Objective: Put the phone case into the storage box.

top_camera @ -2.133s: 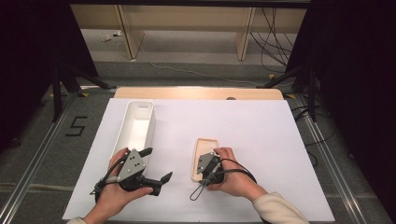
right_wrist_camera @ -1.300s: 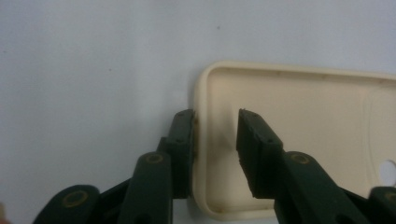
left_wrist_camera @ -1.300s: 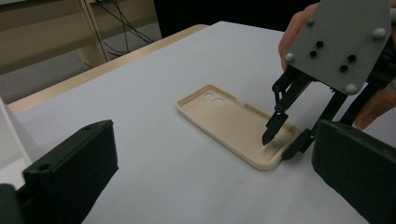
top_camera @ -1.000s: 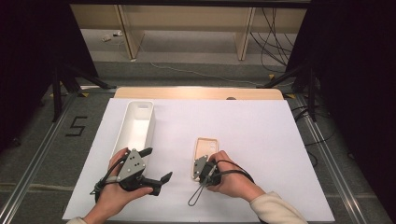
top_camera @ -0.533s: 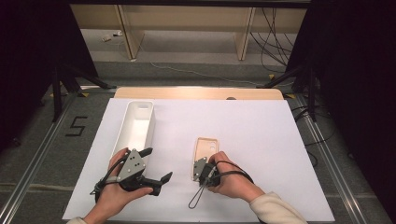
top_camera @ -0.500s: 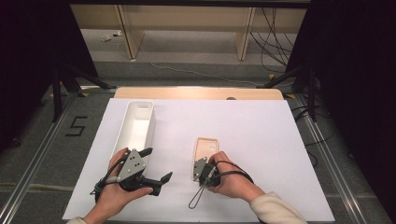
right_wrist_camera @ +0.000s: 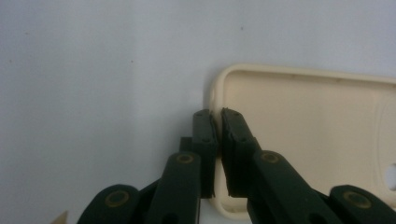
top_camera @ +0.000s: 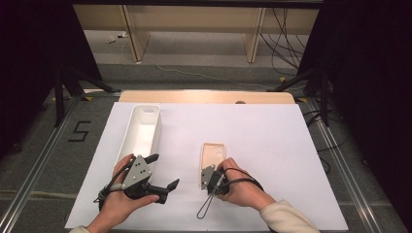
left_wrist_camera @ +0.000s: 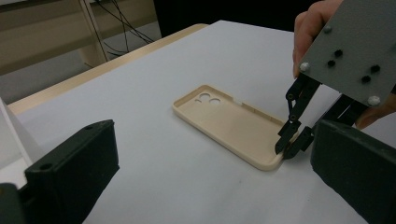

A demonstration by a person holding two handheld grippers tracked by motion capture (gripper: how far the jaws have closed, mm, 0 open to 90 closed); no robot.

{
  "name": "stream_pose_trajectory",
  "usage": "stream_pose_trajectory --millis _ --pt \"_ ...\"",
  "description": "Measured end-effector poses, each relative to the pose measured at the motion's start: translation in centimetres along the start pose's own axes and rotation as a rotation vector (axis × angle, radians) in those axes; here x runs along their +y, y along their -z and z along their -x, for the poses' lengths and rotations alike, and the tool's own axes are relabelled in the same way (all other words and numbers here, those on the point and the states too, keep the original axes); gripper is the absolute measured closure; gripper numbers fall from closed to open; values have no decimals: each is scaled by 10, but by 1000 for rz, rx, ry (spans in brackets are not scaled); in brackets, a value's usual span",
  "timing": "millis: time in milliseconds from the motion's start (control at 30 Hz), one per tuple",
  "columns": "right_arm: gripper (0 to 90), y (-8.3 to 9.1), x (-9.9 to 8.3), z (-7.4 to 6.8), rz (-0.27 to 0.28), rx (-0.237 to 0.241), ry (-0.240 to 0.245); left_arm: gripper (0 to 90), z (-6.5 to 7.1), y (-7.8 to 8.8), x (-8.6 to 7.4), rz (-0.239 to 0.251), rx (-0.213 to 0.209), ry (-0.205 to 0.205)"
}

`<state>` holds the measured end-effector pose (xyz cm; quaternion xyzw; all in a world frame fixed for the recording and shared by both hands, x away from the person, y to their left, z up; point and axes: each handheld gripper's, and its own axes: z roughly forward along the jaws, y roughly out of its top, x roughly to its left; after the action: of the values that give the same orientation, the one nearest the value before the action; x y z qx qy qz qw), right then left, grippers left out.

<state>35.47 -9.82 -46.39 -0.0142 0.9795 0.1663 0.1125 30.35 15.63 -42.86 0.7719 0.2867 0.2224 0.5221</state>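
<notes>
- The right tool (top_camera: 208, 175) is clamped on the near side wall of the case (top_camera: 212, 158), one jaw inside the rim and one outside, close to the case's near corner.
- The case lies open side up on the bench (top_camera: 272, 141), stretching straight ahead of the right tool, camera holes at the far end.
- It looks light, thin and somewhat flexible; the wall may bend or slip under a pinch, so a hold near the corner, where the rim is stiffer, seems the soundest.
- The left tool (top_camera: 163, 173) rests near the bench's front edge, jaws apart and empty, aimed across at the case.
- A white tray (top_camera: 142, 130) stands just beyond the left tool, well apart from the case.
- Nothing lies between the case and the tray; the white sheet around both is bare.
</notes>
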Motion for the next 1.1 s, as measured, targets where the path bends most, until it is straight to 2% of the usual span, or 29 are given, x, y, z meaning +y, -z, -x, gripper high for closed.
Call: stream_pose_trajectory --millis 567,667,1100 --pt "880 1 -1 -2 14 -6 9 5 0 0 0 -2 2 -1" --pt "880 2 -1 -3 30 2 2 5 0 0 0 -2 2 0" --pt "880 16 -1 -3 90 -37 10 7 -1 0 -1 -3 5 4"
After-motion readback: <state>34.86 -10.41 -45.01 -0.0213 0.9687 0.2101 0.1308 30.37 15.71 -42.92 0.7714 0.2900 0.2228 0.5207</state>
